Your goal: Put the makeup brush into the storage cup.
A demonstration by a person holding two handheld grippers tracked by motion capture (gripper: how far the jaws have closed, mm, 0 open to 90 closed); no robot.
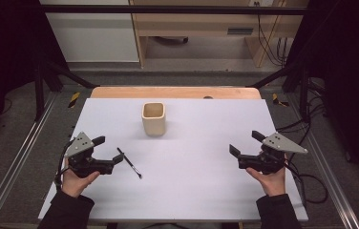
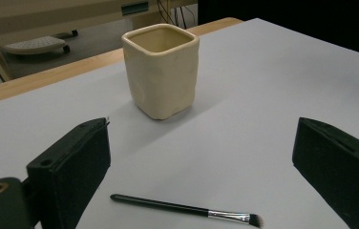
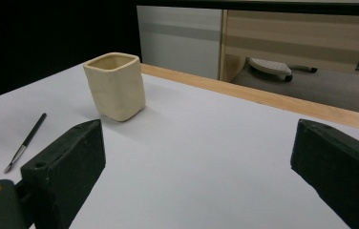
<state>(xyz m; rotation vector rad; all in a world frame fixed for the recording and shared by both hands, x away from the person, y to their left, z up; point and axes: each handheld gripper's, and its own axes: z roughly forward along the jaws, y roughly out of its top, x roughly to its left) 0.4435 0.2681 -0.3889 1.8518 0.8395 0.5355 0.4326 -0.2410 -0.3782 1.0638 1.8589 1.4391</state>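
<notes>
No step is complete: the small brush point(image 1: 129, 163) lies flat on the white table sheet point(image 1: 192, 191) just beside the left gripper point(image 1: 108, 152), both grippers' jaws wide and empty, right gripper point(image 1: 247, 143) well apart, and pickup and probably placement in the cream square cup point(image 1: 153, 118) remain.

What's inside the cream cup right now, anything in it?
The cup stands upright and open. Its upper inner walls look bare, with nothing sticking out above the rim. The bottom is hidden by the near wall. The brush lies flat on the white sheet, apart from the cup.
</notes>
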